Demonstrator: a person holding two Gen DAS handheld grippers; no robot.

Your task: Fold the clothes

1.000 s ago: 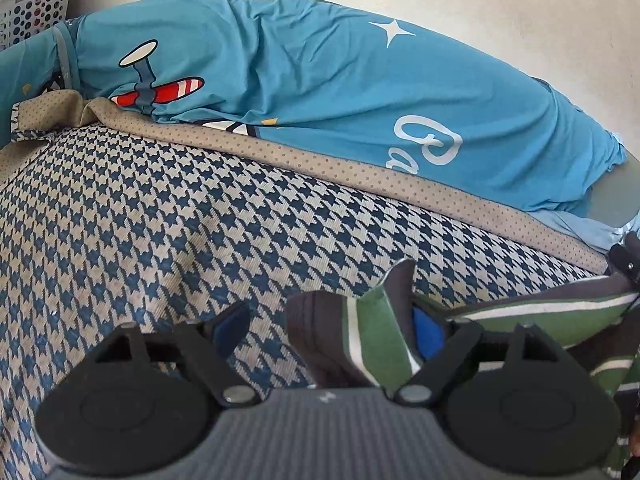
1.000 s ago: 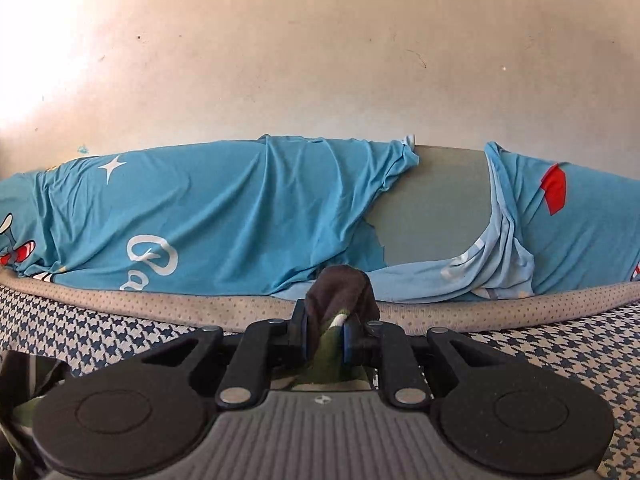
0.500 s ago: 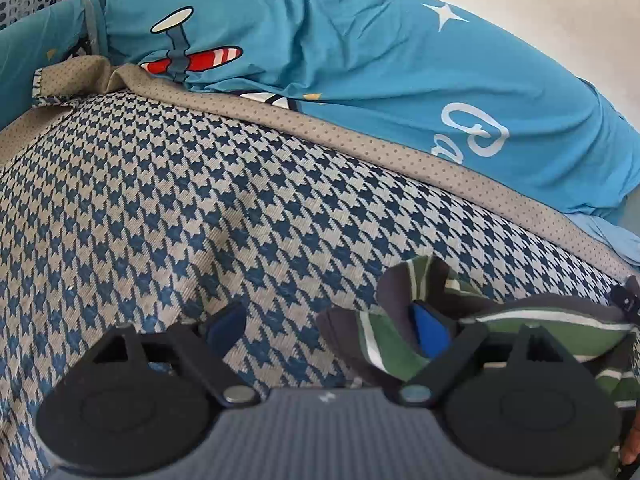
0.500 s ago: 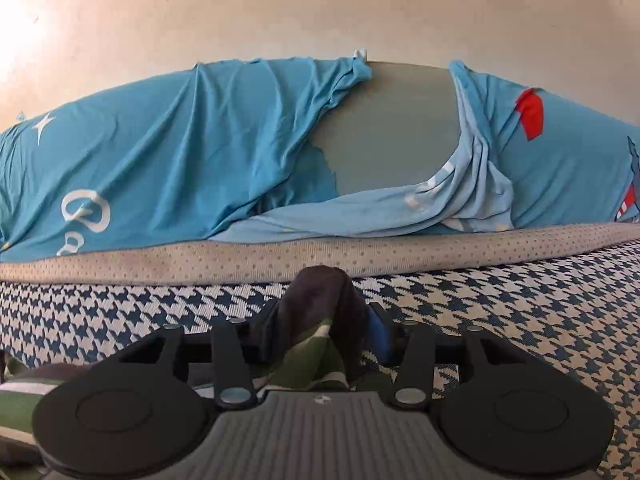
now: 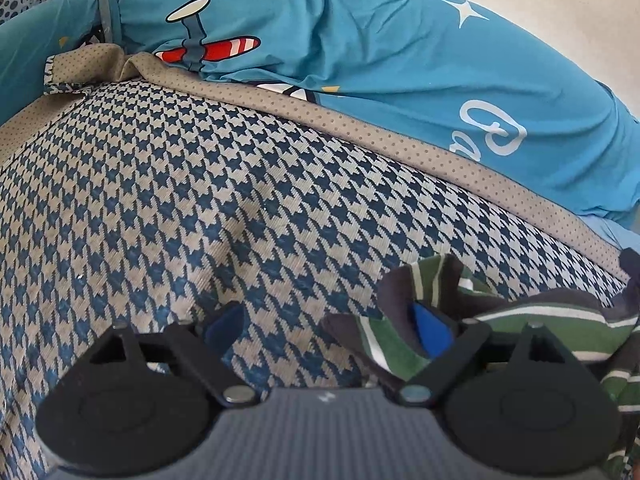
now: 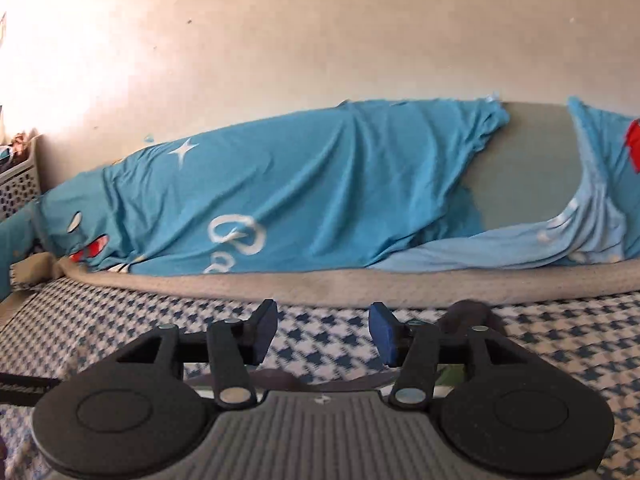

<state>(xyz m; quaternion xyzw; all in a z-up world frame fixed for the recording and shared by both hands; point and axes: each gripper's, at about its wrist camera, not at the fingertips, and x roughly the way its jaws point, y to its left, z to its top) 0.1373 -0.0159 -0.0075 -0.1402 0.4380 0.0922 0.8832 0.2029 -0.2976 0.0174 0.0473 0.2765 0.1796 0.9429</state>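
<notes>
letting go: the right gripper (image 6: 323, 330), clamped on the green striped garment (image 5: 520, 320) half a second ago, now has its jaws apart and empty. the left gripper (image 5: 328, 330) gapes too, cloth draped over one finger. the garment lies released on the houndstooth blanket (image 5: 200, 200), open room leftward, blue sheet (image 6: 300, 200) behind.

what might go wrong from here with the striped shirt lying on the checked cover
1. The left gripper is open, and a fold of the striped shirt is draped over one fingertip; pulling away could drag the fold undone.
2. The right gripper is open and holds nothing, with cloth bunched beside it, so that end may lie uneven.
</notes>
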